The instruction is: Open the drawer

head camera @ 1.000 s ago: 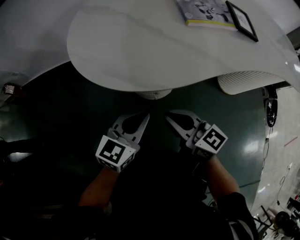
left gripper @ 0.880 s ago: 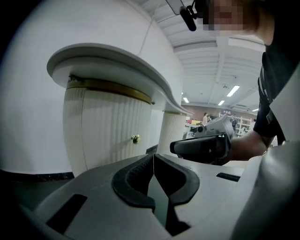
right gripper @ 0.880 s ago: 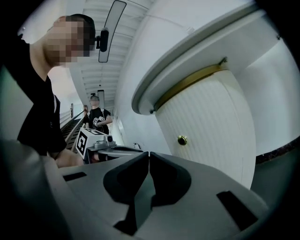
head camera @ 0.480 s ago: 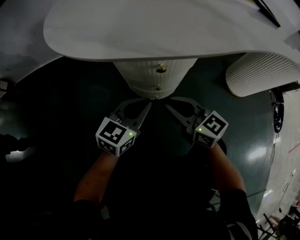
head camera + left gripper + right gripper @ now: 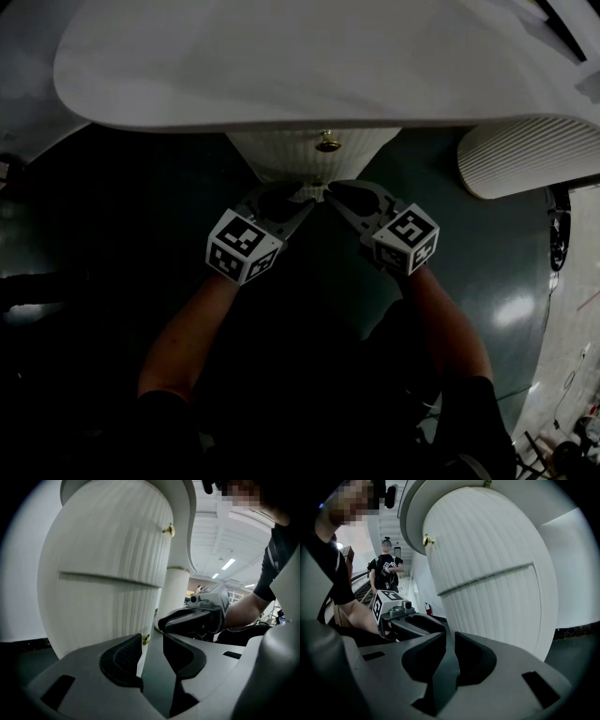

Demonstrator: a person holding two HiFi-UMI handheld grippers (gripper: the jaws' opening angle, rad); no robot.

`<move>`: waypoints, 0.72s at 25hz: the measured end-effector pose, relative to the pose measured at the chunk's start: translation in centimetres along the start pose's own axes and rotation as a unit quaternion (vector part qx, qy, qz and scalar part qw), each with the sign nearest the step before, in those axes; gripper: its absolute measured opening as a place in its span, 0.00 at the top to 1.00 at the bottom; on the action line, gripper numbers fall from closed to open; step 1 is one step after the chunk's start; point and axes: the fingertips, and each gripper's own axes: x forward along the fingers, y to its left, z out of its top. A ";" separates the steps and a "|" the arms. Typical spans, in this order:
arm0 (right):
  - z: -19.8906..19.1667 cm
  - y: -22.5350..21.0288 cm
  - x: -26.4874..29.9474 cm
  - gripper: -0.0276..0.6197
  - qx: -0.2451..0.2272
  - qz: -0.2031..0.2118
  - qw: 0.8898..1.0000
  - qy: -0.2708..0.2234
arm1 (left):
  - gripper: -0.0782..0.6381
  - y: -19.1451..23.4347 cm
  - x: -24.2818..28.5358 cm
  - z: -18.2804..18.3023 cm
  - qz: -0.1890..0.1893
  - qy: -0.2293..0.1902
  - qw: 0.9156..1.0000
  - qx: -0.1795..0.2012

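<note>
- Dark green floor [image 5: 487, 244] spread round a white ribbed pedestal [image 5: 281, 150], which stood under a broad, pale, overhanging tabletop [image 5: 281, 66]. A second ribbed column [image 5: 525, 155] stood off to the right.
- Bright ceiling strips [image 5: 228, 564] showed behind it, and a bystander [image 5: 386, 564] stood far back in the room.
- A seam split the curved pedestal front into an upper panel with a brass knob [image 5: 169, 529] and a lower drawer [image 5: 103, 616] with its own lower knob [image 5: 146, 639]. Both looked fully closed.
- The left gripper [image 5: 152, 637] was spreading its jaws, empty, with the lower knob just ahead of the gap and close to its left pad [image 5: 124, 660].
- The right gripper [image 5: 450, 637] held nothing, with only a thin slit between its jaws, and hovered just beside the left one.
- Likely risk: the knob was small, round and off-centre in the gap, so a closing pad might have knocked it or pinched only its edge and slipped off on the pull.
- The crowded grippers might also have bumped each other, and a slanted tug on the curved front might have jammed the drawer.
</note>
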 end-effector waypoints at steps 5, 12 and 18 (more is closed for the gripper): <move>-2.3 -1.4 1.4 0.93 0.000 -0.005 1.000 0.012 | 0.70 0.6 1.0 -1.9 -0.013 0.002 1.000 -0.004; -2.4 -1.9 1.7 0.93 -0.031 -0.015 0.999 0.011 | 0.70 1.3 0.5 -1.7 -0.004 -0.017 1.000 -0.009; -3.0 -1.4 2.4 0.92 -0.045 0.008 0.999 0.017 | 0.70 0.9 0.2 -1.5 -0.004 -0.012 1.000 -0.002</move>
